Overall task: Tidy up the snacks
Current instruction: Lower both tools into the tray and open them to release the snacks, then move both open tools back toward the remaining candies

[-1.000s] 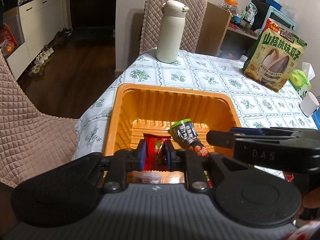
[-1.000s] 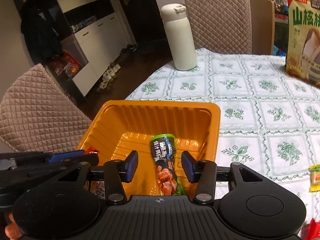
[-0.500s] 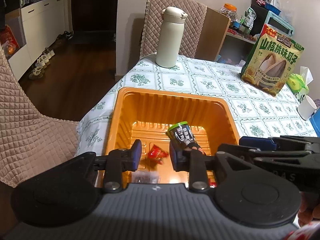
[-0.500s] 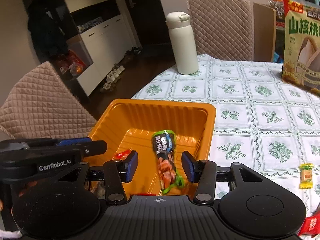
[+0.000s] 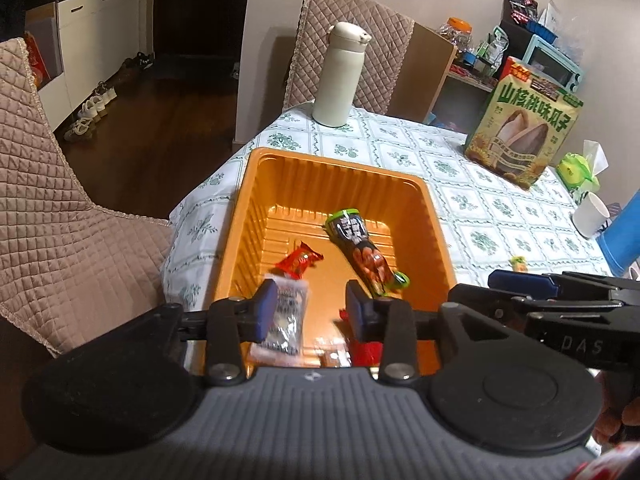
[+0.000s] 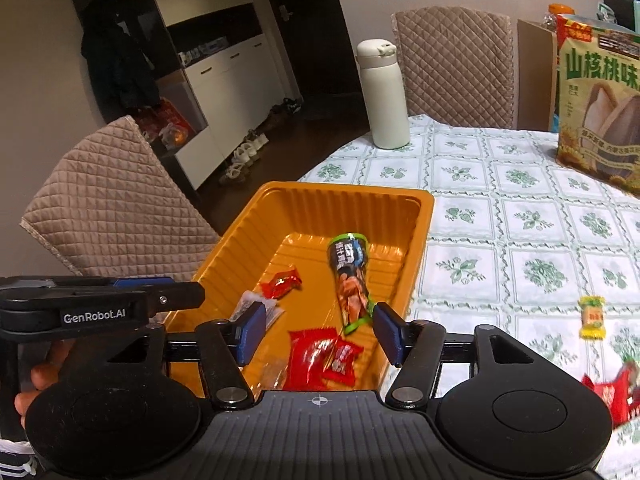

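Observation:
An orange tray (image 5: pixel 436 216) (image 6: pixel 420 224) sits at the table's near left corner. In it lie a long green-and-black snack pack (image 5: pixel 358 246) (image 6: pixel 348 276), a small red candy (image 5: pixel 298 262) (image 6: pixel 282 282), a clear-and-white packet (image 5: pixel 286 320) (image 6: pixel 250 304) and red wrappers (image 6: pixel 320 360). My left gripper (image 5: pixel 311 312) is open and empty above the tray's near end. My right gripper (image 6: pixel 318 330) is open and empty above the tray's near right side. A small yellow candy (image 6: pixel 592 316) (image 5: pixel 519 263) and a red snack (image 6: pixel 612 392) lie on the tablecloth to the right.
A cream flask (image 5: pixel 340 76) (image 6: pixel 382 94) stands at the table's far edge before a quilted chair (image 6: pixel 456 64). A big sunflower-seed bag (image 5: pixel 524 132) (image 6: pixel 600 108) stands far right. A white cup (image 5: pixel 592 214) and blue container (image 5: pixel 624 236) are at right. Another quilted chair (image 5: pixel 60 208) is at left.
My left gripper let go of the small red candy, which now lies in the tray, and opened wider. Both grippers have lifted and drawn back from the tray.

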`<state>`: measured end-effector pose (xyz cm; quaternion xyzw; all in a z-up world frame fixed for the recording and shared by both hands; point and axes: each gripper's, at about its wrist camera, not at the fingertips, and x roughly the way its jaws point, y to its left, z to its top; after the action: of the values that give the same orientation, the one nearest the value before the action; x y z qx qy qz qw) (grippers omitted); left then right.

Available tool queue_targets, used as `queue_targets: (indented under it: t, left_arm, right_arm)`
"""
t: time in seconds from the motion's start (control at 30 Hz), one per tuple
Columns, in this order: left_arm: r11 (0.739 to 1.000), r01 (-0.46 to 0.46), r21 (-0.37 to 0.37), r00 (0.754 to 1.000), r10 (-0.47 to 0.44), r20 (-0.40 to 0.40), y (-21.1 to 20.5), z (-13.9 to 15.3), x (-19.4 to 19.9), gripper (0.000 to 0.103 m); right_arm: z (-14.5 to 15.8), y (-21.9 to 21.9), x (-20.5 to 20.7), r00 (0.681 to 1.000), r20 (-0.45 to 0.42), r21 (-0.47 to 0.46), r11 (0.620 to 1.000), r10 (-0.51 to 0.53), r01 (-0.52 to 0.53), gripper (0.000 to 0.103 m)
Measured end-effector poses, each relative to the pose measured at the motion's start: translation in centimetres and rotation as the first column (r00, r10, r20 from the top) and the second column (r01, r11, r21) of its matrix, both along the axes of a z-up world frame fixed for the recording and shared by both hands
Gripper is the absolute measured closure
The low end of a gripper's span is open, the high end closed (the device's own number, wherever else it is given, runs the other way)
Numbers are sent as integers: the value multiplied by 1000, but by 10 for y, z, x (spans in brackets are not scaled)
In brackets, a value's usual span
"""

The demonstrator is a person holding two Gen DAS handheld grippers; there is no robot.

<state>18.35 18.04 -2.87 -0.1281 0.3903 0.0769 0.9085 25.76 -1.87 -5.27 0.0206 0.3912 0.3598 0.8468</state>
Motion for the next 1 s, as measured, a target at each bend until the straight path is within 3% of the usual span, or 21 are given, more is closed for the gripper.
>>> queue_targets:
  t: [0.57, 1.0]
  left_arm:
    - [1000, 16, 8, 999, -16, -31, -70, 7, -72, 68]
    - [1000, 7, -18, 996, -9, -88, -125, -7, -94, 68]
  right_arm:
    - [14, -67, -56, 1000, -29, 28, 1000, -1, 2, 37]
    - [5, -121, -76, 997, -71, -7, 999, 33, -34, 36]
